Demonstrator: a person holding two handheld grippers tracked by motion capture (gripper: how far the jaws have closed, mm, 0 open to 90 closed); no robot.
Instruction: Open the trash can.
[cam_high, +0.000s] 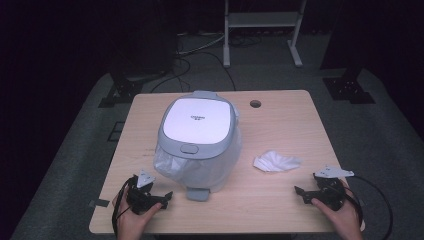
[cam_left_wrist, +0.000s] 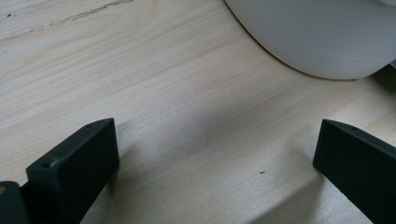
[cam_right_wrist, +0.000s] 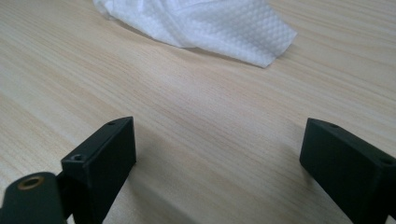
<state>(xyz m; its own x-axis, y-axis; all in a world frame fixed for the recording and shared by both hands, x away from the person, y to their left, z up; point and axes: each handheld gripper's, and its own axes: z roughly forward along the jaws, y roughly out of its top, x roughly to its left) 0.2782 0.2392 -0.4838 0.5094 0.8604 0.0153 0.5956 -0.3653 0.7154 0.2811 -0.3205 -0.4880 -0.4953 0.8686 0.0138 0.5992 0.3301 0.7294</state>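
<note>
Crumpled tissue (cam_high: 276, 161) is seen lying right of the lidded bin (cam_high: 198, 142), just beyond and left of the right gripper (cam_high: 306, 195), which is held open and empty, as is the farther left gripper (cam_high: 159, 199).

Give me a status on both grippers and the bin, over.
Left gripper open, empty, near the white pedal bin. Right gripper open, empty, facing crumpled tissue. Bin lid closed, liner showing. Nothing between right gripper and tissue.
</note>
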